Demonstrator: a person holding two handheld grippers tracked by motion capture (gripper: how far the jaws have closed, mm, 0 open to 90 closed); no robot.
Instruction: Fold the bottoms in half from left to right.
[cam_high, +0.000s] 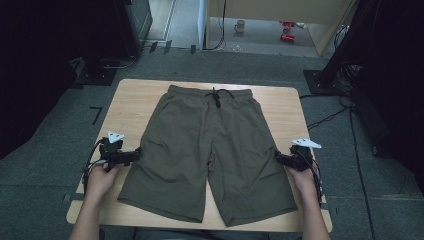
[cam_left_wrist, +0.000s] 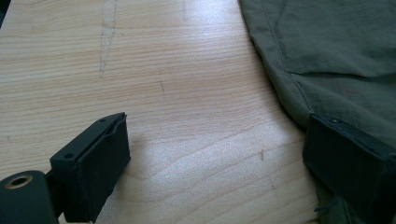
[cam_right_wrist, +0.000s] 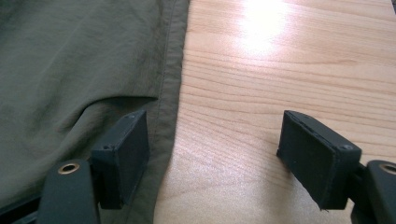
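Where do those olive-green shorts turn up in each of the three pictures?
High view: the shorts lie flat mid-table, waistband at the far side, legs toward the person.
Left gripper view: their side edge runs down the right, by the right-hand jaw.
Right gripper view: they cover the left, seam edge beside the left-hand jaw.
Shared landmark: the pale wooden table under them.

A pale wooden tabletop (cam_high: 135, 95) stands on grey carpet floor (cam_high: 45, 150). Dark equipment (cam_high: 125, 25) flanks the far left, black stands (cam_high: 350, 50) the right. Cables (cam_high: 330, 117) trail right; a mug (cam_high: 240, 26) sits far back.
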